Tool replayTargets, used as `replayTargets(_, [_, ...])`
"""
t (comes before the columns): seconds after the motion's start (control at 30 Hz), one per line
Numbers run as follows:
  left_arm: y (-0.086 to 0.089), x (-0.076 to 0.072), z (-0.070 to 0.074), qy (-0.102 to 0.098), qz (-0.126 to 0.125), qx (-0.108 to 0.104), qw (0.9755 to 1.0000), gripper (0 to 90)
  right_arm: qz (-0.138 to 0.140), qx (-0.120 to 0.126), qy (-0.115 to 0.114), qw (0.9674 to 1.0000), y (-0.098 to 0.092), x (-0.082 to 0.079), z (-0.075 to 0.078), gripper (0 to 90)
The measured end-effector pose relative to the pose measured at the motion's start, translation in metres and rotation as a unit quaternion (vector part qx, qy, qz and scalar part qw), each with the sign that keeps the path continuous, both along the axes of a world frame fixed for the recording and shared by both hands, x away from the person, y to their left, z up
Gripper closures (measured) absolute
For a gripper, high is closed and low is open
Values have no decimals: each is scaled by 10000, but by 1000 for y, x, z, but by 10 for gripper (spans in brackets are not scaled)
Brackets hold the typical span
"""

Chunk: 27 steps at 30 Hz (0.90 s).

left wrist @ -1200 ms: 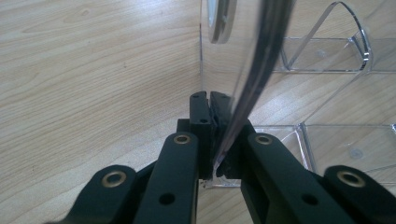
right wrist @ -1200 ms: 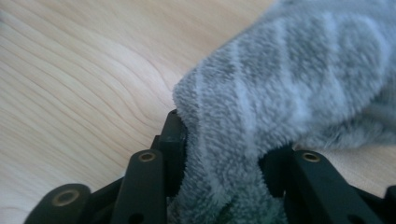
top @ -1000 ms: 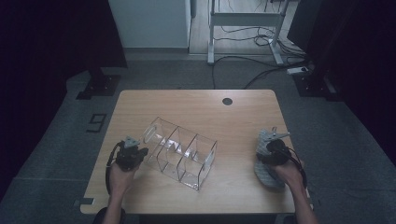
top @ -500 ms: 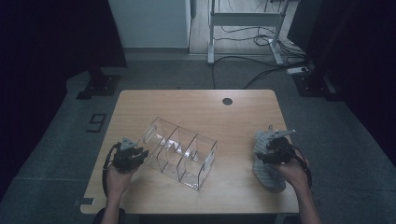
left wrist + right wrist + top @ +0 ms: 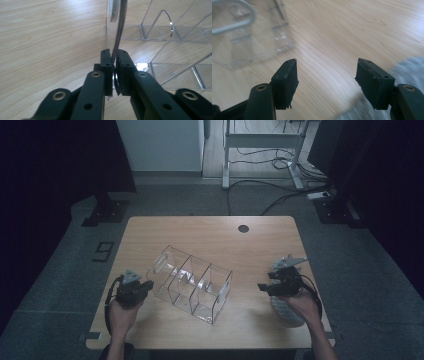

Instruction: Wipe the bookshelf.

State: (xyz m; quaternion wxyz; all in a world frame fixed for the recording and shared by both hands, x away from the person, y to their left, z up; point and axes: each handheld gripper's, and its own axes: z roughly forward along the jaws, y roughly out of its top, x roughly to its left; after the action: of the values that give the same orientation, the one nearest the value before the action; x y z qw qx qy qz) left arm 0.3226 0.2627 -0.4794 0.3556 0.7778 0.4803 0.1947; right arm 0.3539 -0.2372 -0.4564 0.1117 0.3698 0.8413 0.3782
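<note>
Clear acrylic three-compartment organizer (image 5: pixel 192 284) lies mid-table (image 5: pixel 210 232), long axis running diagonally. Your left gripper (image 5: pixel 113 72) is clamped on its near-left wall; your right gripper (image 5: pixel 327 75), jaws just widening and empty, sits well apart to its right.

Clear glossy plastic organizer (image 5: pixel 192 283), smooth walls with bright reflections, on a matt light wood-grain desk (image 5: pixel 210 232). Matt black plastic claw arms with brass-coloured rivets beside the organizer: left claw (image 5: pixel 114 72), right claw (image 5: pixel 327 82). Soft grey cloth (image 5: pixel 409 67), fuzzy, right of the organizer.
</note>
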Motion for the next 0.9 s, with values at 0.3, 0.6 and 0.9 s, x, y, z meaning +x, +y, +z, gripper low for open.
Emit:
replayTargets(0.3, [-3, 9, 1, -2, -14, 82, 10000, 862, 503, 136, 39, 9986, 32, 2, -2, 337])
replayTargets(0.6, [-7, 21, 1, 33, -18, 135, 9999, 855, 942, 90, -16, 9955, 61, 3, 2, 317])
replayTargets(0.9, [-9, 32, 1, 79, -32, 94, 9999, 848, 1233, 55, -142, 9923, 85, 11, 4, 309])
